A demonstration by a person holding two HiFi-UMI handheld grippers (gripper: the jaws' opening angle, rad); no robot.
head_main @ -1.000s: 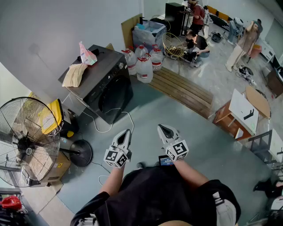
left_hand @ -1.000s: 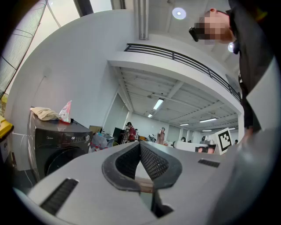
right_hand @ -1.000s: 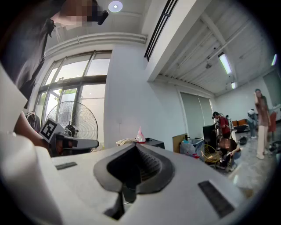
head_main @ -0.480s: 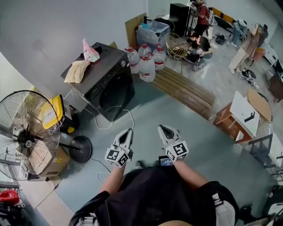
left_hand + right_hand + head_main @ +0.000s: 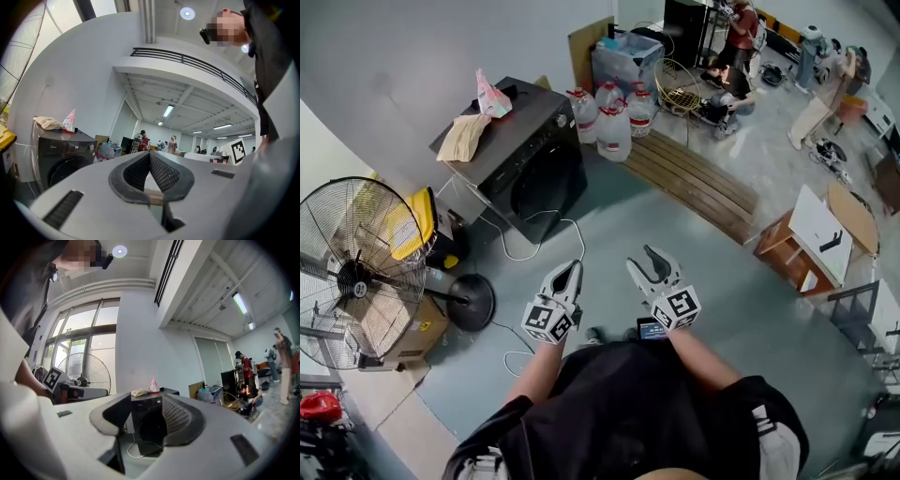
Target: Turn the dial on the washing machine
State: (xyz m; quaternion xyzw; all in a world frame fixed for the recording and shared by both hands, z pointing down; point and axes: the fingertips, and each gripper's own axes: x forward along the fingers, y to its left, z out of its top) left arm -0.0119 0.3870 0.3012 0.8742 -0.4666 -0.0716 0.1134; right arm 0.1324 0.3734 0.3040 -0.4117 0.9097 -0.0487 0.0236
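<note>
Nearest to me, I hold both grippers in front of my body, above the grey floor (image 5: 722, 281). The fingers of my left gripper (image 5: 570, 270) are pressed together at their tips, with nothing between them. The fingers of my right gripper (image 5: 642, 260) stand apart and are opening at this moment. Nothing is between them (in the right gripper view I only see the machine through the gap, well apart from the fingers).

A little farther, a white cable (image 5: 534, 246) lies in loops on the floor. To the left of it stands a big round fan (image 5: 356, 281) on a black base.

Beyond the cable, to the far left of my grippers, is the black washing machine (image 5: 520, 159), with its round door facing me at an angle. Its dial (image 5: 89, 147) sits at the right end of the top panel, and neither gripper touches it. On top of the machine lie a tan crumpled bag (image 5: 461, 136) and a small pink packet (image 5: 490, 98).

Just beside the machine on the right stand several large water bottles (image 5: 609, 117), and a low wooden platform (image 5: 689, 183) stretches to the right. Farthest away, some people (image 5: 731, 56) are busy among boxes.
</note>
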